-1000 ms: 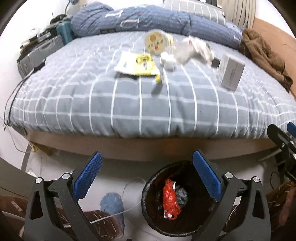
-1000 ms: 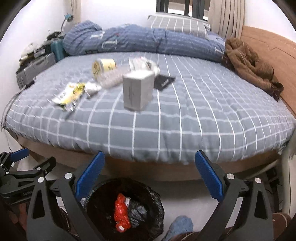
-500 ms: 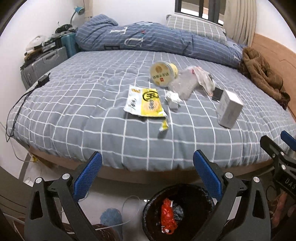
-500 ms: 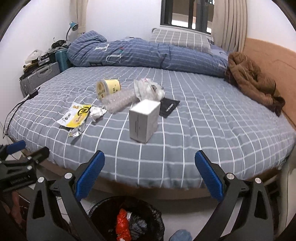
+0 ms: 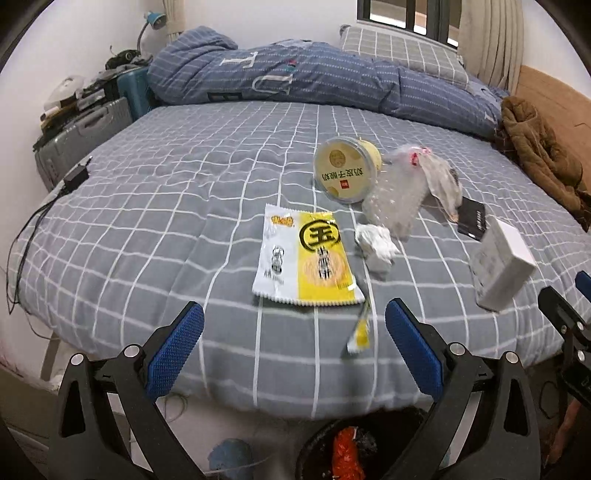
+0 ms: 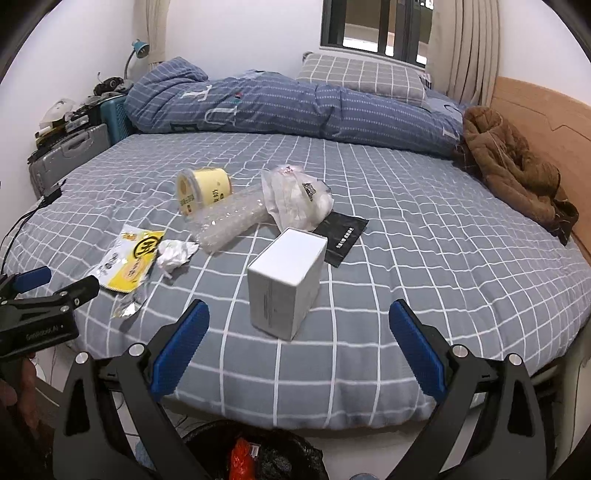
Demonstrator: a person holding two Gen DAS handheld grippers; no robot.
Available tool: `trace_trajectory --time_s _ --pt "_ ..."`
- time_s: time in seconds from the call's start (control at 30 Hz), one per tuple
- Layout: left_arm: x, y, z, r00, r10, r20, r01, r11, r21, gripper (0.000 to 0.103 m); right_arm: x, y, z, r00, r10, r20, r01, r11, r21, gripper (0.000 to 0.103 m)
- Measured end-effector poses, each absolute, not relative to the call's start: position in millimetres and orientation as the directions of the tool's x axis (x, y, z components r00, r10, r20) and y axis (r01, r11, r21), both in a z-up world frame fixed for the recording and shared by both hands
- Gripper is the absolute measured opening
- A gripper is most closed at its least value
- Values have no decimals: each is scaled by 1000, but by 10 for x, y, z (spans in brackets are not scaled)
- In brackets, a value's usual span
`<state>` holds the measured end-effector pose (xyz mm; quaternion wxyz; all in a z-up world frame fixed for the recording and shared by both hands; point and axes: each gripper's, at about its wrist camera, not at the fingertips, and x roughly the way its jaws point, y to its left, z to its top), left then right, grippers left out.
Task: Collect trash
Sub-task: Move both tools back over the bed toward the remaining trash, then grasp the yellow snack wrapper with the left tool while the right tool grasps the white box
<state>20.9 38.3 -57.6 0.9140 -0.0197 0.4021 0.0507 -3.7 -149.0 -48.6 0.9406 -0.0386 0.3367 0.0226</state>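
You face a grey bedsheet with a white grid (image 5: 147,206). On it lie a white-and-yellow snack wrapper (image 5: 306,258), a pale yellow round tub (image 5: 345,168), a white cardboard box (image 6: 286,280) and a flat black packet (image 6: 341,238); far off, a blue striped duvet (image 6: 277,107).

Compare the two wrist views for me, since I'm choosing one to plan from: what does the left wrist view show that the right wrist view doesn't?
Only the left wrist view shows the left hand-held gripper from behind, open over the snack wrapper.

Only the right wrist view shows the window clearly, and the right hand-held gripper open before the white box.

Both show the yellow cup, crumpled tissue, black pouch and trash bin.
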Motion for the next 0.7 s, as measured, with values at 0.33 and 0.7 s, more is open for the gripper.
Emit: trace_trajectory --time_s 0.33,0.7 --pt "757 401 -796 634 75 -770 -97 995 18 97 400 -1425 -618 748 3 -664 -52 997 -55 94" --pt "1077 422 -981 606 91 -790 -95 995 42 95 654 -1369 -757 719 5 -695 -50 998 -45 85"
